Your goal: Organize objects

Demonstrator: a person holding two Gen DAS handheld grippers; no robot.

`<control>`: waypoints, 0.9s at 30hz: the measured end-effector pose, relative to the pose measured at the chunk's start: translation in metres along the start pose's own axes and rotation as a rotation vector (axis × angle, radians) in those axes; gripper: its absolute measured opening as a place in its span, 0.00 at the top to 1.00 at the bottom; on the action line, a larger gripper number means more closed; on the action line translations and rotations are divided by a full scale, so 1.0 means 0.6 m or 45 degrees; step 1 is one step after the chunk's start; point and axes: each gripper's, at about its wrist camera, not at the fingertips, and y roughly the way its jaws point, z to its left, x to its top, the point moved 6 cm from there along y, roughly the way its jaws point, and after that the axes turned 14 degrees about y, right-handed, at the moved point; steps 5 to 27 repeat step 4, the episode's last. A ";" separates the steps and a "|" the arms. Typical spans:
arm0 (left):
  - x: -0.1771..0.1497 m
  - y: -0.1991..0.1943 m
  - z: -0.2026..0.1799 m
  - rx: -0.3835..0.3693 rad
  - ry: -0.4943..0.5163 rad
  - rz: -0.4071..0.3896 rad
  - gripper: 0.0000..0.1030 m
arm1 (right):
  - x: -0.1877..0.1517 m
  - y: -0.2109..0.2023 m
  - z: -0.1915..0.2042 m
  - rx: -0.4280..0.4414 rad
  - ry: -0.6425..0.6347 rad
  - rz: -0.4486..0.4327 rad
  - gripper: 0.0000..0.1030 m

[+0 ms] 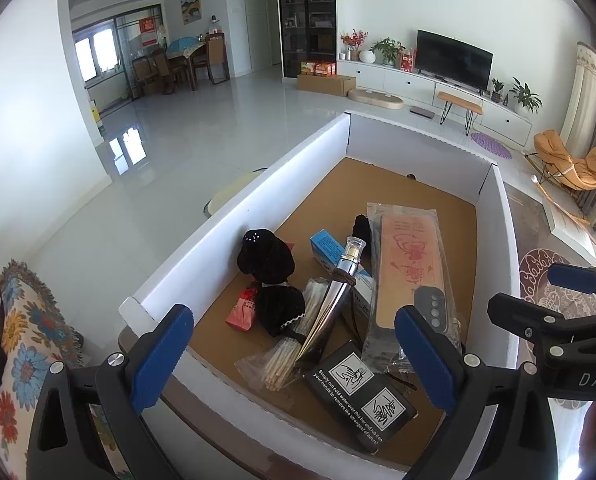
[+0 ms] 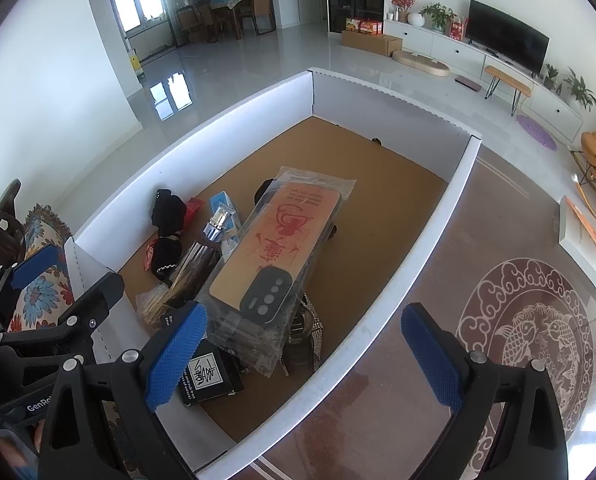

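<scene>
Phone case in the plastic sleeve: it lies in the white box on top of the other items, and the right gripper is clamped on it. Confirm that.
Not quite. The phone case does lie in the white box on the other items, but the right gripper is open, holding nothing, as the right wrist view shows.

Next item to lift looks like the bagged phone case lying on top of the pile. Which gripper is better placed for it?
Probably the right. The right gripper hangs open with the phone case just ahead of its left finger. The left gripper, also open, frames the black card box and toothpicks instead.
</scene>
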 end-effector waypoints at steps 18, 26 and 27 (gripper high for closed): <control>-0.001 -0.013 0.003 0.037 -0.017 -0.050 0.00 | 0.000 -0.003 -0.002 0.002 0.006 -0.006 0.05; -0.001 -0.013 0.003 0.037 -0.017 -0.050 0.00 | 0.000 -0.003 -0.002 0.002 0.006 -0.006 0.05; -0.001 -0.013 0.003 0.037 -0.017 -0.050 0.00 | 0.000 -0.003 -0.002 0.002 0.006 -0.006 0.05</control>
